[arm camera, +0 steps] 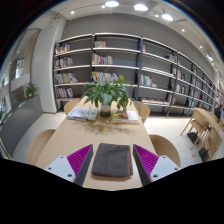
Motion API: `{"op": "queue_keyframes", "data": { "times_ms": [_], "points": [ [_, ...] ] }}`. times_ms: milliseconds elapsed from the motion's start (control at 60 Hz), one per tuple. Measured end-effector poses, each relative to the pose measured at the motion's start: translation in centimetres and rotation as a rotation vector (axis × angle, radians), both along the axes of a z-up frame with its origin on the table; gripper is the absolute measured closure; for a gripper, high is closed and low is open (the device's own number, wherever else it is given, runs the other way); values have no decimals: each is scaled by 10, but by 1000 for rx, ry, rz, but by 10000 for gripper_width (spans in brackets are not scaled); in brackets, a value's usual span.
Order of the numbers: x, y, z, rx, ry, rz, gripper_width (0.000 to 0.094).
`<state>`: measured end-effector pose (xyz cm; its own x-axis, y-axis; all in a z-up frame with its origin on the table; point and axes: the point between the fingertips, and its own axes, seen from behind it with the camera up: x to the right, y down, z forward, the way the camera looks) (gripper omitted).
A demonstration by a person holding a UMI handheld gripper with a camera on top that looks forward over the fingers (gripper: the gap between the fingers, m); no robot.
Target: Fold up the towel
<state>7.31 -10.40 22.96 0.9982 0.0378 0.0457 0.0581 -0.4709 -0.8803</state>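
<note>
A dark grey towel (111, 159) lies flat on the light wooden table (85, 133), folded into a neat rectangle. It lies between my two fingers, with a gap of bare table at each side. My gripper (112, 160) is open; its purple pads (80, 158) stand left and right of the towel and hold nothing.
A potted green plant (106, 95) stands at the far end of the table with books or papers (82, 113) beside it. Chairs (141, 108) stand around the table. Long bookshelves (110, 65) line the back wall. More tables and chairs (205, 125) stand at the right.
</note>
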Motion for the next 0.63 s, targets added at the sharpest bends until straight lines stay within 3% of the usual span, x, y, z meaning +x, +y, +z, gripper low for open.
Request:
{"op": "queue_keyframes", "data": {
  "times_ms": [267, 633],
  "points": [
    [-28, -88, 24, 60, 44, -19, 131],
    [-54, -152, 18, 49, 40, 14, 132]
  ]
}}
